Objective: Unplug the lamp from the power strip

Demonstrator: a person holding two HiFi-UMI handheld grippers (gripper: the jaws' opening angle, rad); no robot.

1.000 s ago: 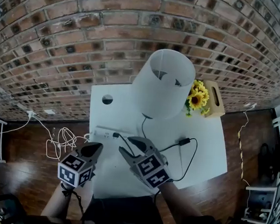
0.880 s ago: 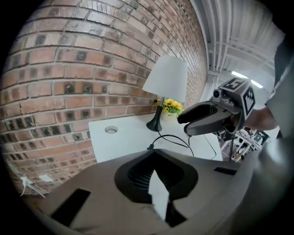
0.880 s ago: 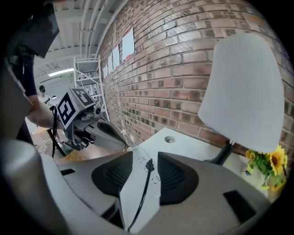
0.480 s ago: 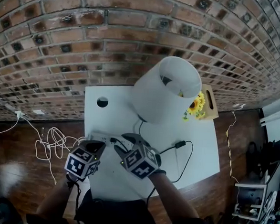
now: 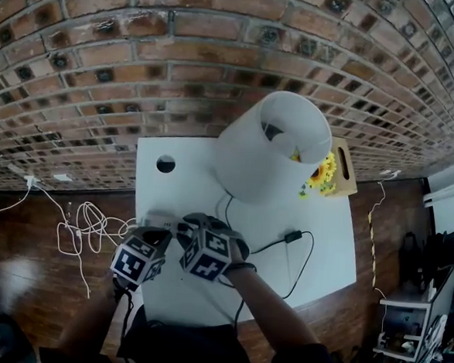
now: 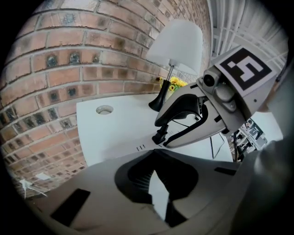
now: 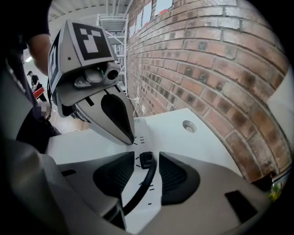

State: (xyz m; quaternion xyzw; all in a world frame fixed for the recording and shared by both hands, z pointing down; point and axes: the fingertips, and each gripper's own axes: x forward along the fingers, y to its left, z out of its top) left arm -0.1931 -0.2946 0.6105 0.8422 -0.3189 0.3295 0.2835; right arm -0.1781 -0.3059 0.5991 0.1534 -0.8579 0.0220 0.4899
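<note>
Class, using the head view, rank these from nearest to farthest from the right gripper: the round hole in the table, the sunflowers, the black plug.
1. Black plug: between the right gripper's jaws, which have just been closing, not yet pressing it.
2. Round hole: upper left of the table.
3. Sunflowers: far right corner.

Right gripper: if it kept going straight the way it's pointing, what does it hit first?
The black plug, seated in the power strip: it already sits between the right gripper's open jaws, which have just been closing and don't seem to press it yet.
</note>
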